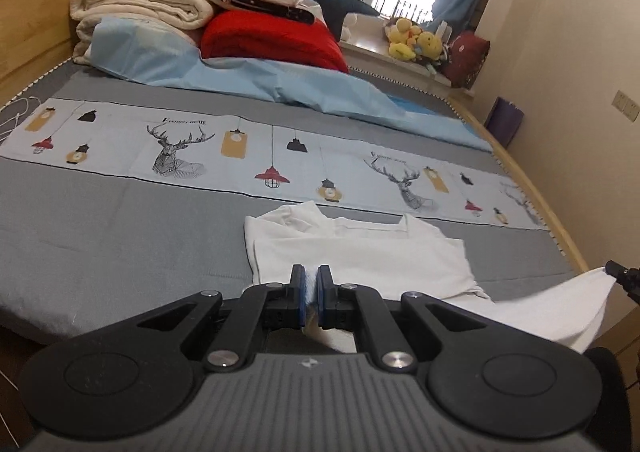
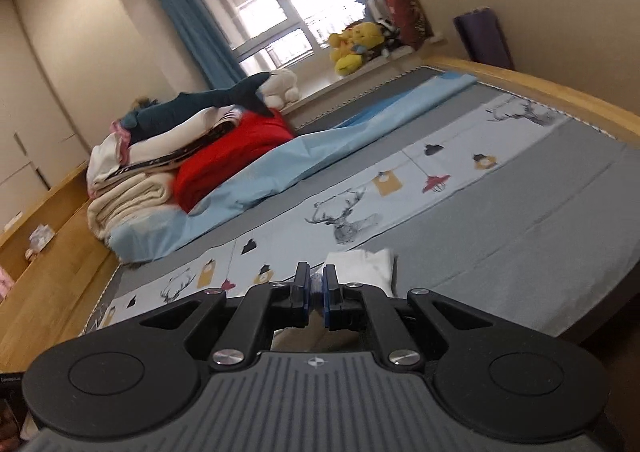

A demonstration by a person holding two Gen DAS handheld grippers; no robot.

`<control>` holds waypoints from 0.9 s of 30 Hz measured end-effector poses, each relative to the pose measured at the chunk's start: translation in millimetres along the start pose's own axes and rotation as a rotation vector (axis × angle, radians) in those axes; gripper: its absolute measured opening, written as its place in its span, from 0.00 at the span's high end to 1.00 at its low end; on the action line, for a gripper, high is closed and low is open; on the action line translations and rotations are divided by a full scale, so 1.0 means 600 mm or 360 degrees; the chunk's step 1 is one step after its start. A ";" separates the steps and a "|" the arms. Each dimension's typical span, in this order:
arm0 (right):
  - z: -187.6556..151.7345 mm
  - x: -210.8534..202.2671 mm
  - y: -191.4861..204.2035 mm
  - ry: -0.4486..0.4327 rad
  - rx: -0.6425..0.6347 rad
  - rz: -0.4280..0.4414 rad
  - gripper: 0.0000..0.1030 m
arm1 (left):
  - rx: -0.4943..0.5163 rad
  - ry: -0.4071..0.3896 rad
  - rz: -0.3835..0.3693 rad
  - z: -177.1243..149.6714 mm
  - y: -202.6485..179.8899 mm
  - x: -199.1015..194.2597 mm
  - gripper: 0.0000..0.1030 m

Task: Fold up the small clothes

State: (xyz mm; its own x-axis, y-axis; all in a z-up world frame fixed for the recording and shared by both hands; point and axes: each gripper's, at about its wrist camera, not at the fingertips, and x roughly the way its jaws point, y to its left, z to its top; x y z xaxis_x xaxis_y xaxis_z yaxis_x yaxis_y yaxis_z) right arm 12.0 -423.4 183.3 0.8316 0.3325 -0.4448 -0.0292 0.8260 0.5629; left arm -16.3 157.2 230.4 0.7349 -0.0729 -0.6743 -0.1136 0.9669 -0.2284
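The left gripper (image 1: 311, 284) is clamped tight on the near hem of the white shirt (image 1: 360, 260), a thin fold of cloth pinched between its blue pads; the right gripper (image 2: 316, 286) is likewise closed on white cloth, seemingly the hem's other corner, which keeps the edge stretched between the two; the shirt's collar end lies flat on the grey bed (image 1: 120, 232), just short of the deer-print strip (image 1: 180, 148), so it likely serves as the anchor for a fold toward it; the bedding pile (image 1: 168, 0) sits well apart at the head.
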 end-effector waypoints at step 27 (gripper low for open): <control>0.030 0.569 -0.110 0.0419 -0.0040 -0.0453 0.90 | -0.0291 0.0367 0.0212 0.096 0.160 0.508 0.73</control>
State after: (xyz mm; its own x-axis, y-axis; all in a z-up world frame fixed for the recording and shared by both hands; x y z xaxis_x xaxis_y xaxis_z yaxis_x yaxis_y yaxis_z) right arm 307.7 -372.6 7.2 0.6377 0.1910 -0.7462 0.1660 0.9119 0.3753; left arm 235.3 241.7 43.8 0.5370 -0.0221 -0.8433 -0.3321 0.9134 -0.2355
